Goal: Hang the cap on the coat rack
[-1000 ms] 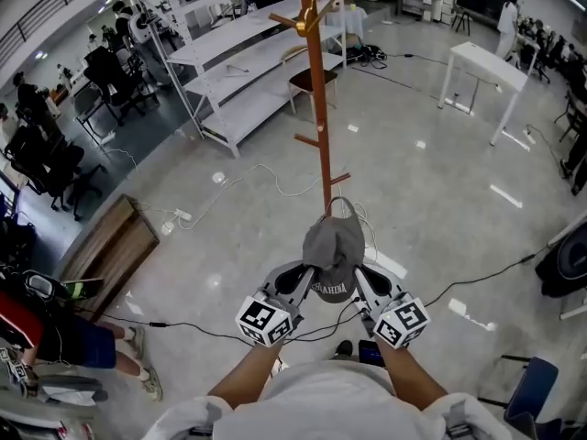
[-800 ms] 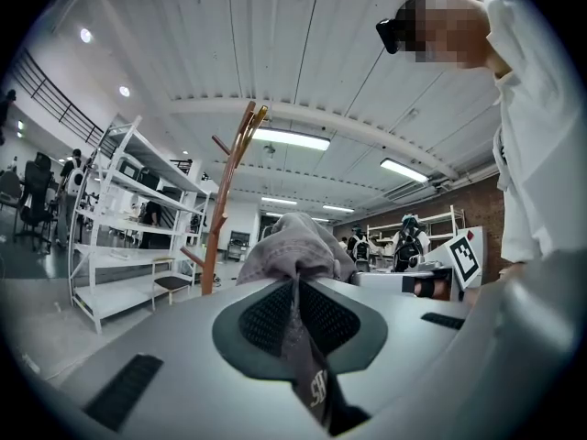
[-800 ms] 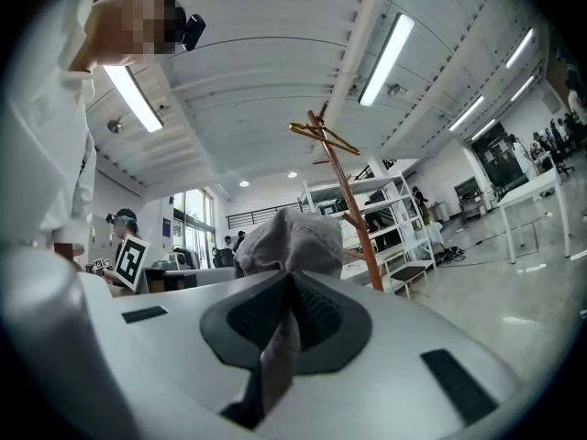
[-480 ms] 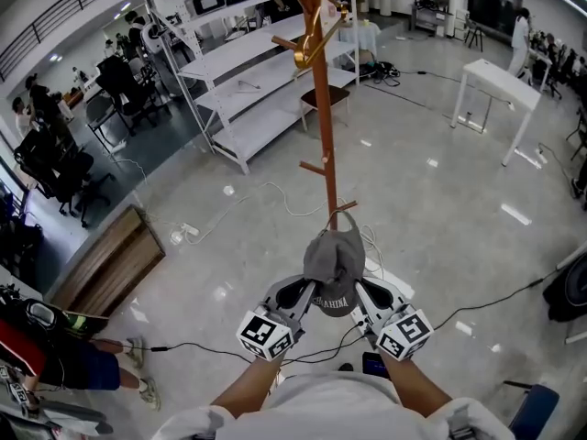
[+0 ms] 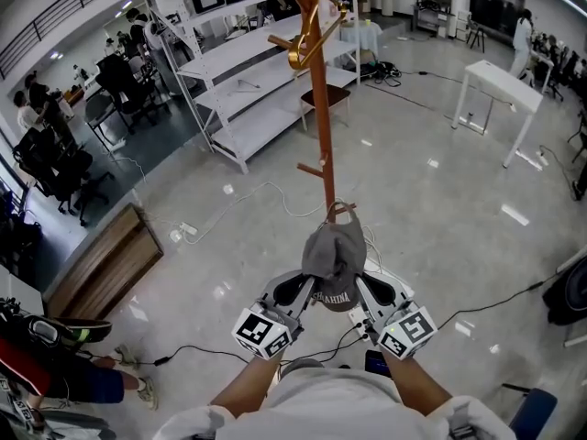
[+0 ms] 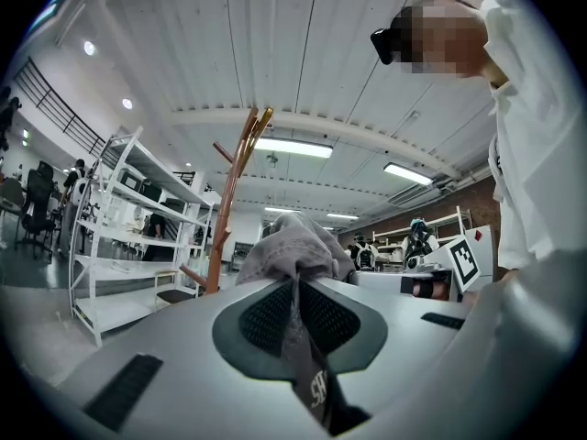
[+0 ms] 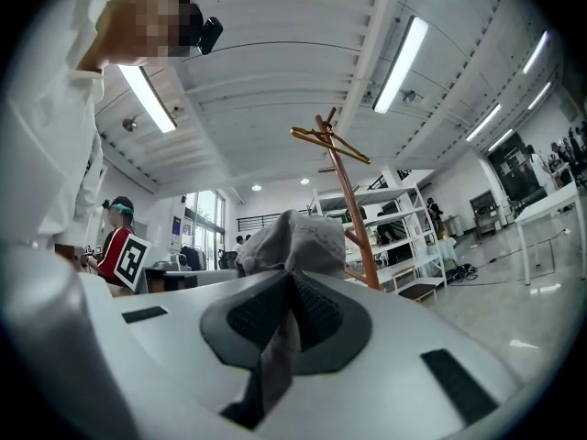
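The soft grey cloth cap is up in the air, right in front of the person. It is held by two sides. The left claw is pinched tight on one edge of it. The right claw is pinched tight on the other edge.

Just past the cap stands the tall brown wooden coat rack. It has short pegs on its pole and gold hooks high up.

The cap looks like it is being carried to the rack and is not hung up yet. The next move probably needs the cap lifted so its back opening slips over a peg. Then both claws would have to let go.

In the head view, the top of the rack is cut off by the picture's edge. The cap hides the rack's foot on the shiny grey floor. It is hard to tell if the back of the cap touches the pole or is only near it.
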`<state>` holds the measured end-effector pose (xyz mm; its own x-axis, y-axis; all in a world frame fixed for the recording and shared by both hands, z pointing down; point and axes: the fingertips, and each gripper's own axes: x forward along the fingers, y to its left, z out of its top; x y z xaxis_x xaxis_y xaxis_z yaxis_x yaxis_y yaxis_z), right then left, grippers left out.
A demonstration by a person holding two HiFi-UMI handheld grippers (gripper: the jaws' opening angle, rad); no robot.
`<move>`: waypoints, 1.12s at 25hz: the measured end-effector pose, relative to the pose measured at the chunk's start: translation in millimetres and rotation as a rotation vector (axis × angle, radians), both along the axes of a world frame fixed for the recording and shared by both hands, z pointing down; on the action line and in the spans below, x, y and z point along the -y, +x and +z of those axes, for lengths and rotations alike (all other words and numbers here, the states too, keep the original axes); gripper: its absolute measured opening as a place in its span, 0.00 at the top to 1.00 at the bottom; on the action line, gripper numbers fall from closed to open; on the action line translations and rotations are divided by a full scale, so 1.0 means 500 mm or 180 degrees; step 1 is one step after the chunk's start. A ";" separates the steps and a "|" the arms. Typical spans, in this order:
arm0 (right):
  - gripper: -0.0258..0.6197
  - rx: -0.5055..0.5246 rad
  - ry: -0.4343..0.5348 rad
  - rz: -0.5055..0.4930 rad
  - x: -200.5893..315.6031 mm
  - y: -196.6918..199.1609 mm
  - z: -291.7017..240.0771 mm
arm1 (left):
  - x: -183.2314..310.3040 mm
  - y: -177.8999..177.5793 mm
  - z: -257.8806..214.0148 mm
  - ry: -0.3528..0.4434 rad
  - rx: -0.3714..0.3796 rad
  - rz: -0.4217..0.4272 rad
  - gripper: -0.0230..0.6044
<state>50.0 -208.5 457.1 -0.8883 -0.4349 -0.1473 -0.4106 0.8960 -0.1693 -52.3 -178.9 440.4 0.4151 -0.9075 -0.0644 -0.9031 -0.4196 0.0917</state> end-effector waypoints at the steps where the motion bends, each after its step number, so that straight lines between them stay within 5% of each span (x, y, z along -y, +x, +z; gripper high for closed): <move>1: 0.92 0.0013 0.0015 0.0002 0.003 0.000 -0.005 | 0.003 0.001 -0.006 0.0018 -0.0003 -0.0005 0.91; 28: 0.92 0.0154 0.0040 0.0198 0.056 -0.106 -0.045 | 0.049 -0.110 -0.063 0.0243 0.0041 0.0112 0.91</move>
